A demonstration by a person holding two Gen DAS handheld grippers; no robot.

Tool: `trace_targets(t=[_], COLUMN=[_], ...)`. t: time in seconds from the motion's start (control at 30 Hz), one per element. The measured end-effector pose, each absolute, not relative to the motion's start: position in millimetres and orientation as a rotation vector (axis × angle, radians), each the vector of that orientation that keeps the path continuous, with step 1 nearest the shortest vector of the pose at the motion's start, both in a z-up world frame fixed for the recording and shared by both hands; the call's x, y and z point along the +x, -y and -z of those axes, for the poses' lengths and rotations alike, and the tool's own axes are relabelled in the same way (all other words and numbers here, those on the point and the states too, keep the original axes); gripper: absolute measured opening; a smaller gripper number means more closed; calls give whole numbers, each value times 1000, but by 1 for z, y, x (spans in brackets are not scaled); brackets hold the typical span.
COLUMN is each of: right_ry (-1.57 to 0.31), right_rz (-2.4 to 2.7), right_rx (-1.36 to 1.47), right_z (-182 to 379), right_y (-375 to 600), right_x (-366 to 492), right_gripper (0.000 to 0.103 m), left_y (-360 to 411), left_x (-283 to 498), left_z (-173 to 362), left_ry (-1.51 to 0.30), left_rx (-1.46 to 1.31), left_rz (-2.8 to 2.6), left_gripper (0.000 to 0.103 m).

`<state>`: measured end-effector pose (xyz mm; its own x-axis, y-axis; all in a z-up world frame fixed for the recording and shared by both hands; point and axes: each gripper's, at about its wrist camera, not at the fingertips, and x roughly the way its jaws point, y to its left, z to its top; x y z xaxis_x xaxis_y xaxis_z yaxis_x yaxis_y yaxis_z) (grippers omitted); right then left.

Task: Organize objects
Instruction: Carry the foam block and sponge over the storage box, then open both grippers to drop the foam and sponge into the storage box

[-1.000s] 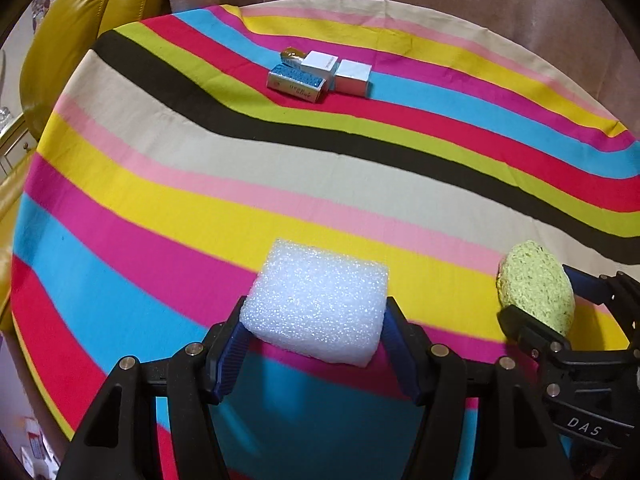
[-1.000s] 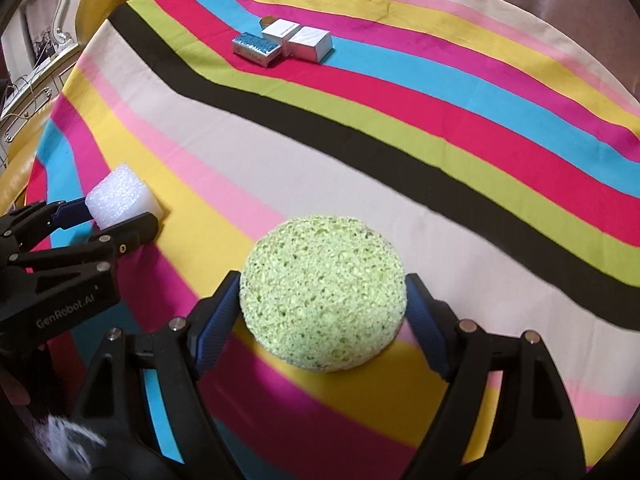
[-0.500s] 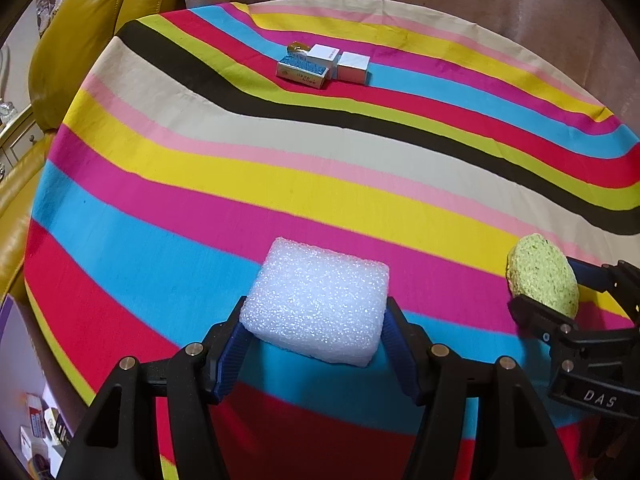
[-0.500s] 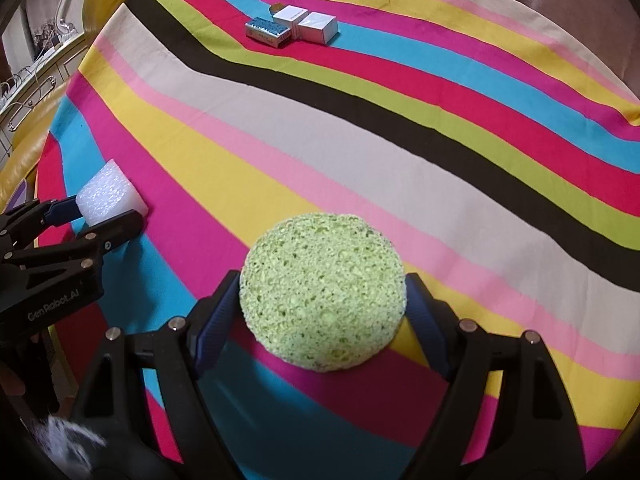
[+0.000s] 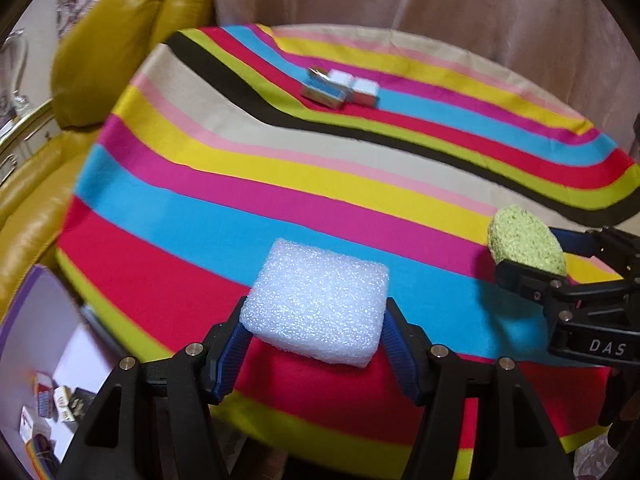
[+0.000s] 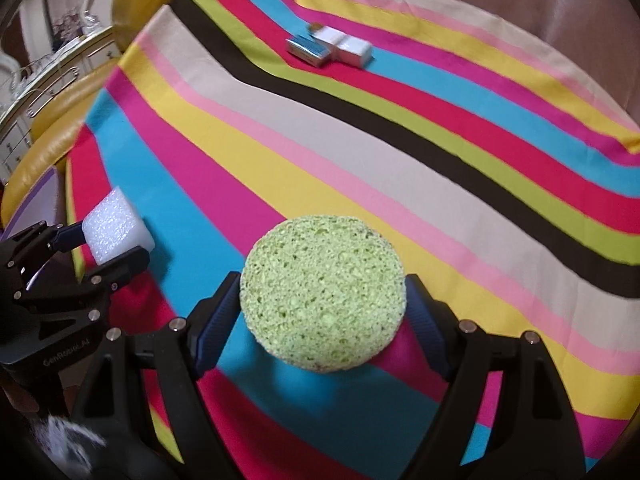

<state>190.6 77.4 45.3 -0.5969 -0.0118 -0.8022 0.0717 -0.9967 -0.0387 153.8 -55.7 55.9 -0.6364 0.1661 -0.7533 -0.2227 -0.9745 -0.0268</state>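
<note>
Left gripper (image 5: pixel 314 322) clamps a white foam block (image 5: pixel 318 306) between its blue pads, held above the near edge of the striped tablecloth (image 5: pixel 280 184). Right gripper (image 6: pixel 324 312), jaws set wider, grips a round green sponge (image 6: pixel 324 294) by its rim, also clear of the cloth. Three small boxes (image 6: pixel 330 50) lie clustered, touching, at the far side.

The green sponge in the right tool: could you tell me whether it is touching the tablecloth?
Apart. In the left wrist view the sponge hangs clamped in the right tool, above the tablecloth.
</note>
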Motion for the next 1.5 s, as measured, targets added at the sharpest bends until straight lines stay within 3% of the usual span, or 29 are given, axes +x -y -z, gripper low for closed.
trace_targets(t=[0.53,1.5], right_ry=[-337,-757], right_rz=[2618,2187], right_rx=[1204,849], right_z=[-80,-106], right_y=[33,252], right_x=[201,248], right_gripper=[82,82], left_y=[176,344], left_x=[192,264], left_z=[-100,-77], left_ry=[148,384], left_rx=[-1088,-1197], left_rz=[-2899,-3265], left_gripper=[63,63])
